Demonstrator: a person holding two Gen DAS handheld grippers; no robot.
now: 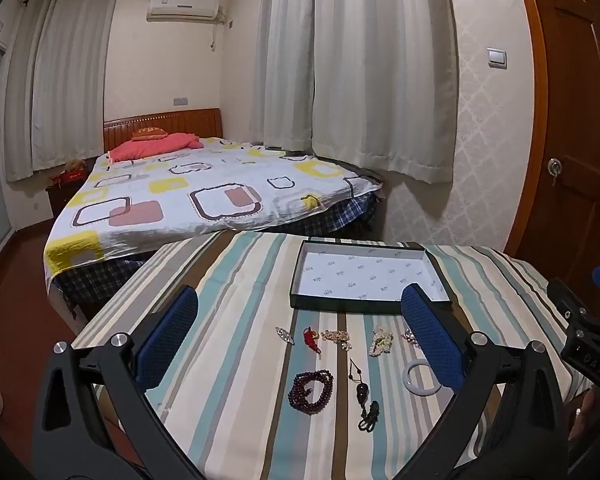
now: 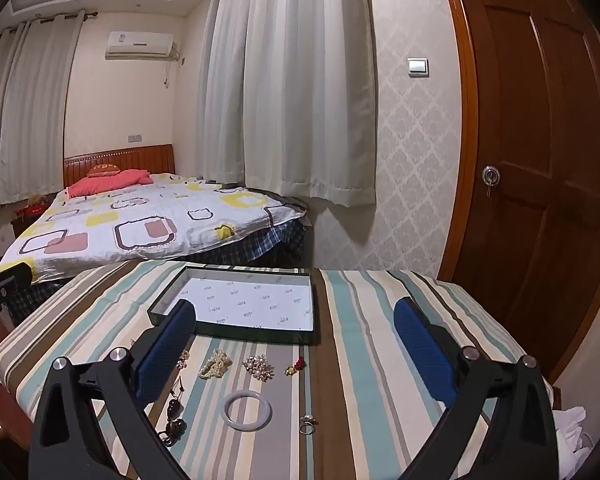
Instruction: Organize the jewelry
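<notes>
1. Left wrist view: the left gripper [image 1: 300,336] is wide open and holds nothing. It hangs over the jewelry on the striped table [image 1: 228,280]. To start well, I would go low and slow to one piece, like the dark bead bracelet [image 1: 310,392] near us, and pinch it gently. The empty tray [image 1: 364,276] sits just beyond.
2. Right wrist view: the right gripper [image 2: 296,346] is wide open too, holding nothing. A smooth white bangle [image 2: 248,407] lies flat, near a small ring [image 2: 307,426] on its right.

Home bedroom, bed [image 1: 204,196], curtains [image 1: 380,80], wall AC [image 1: 183,7]
</notes>
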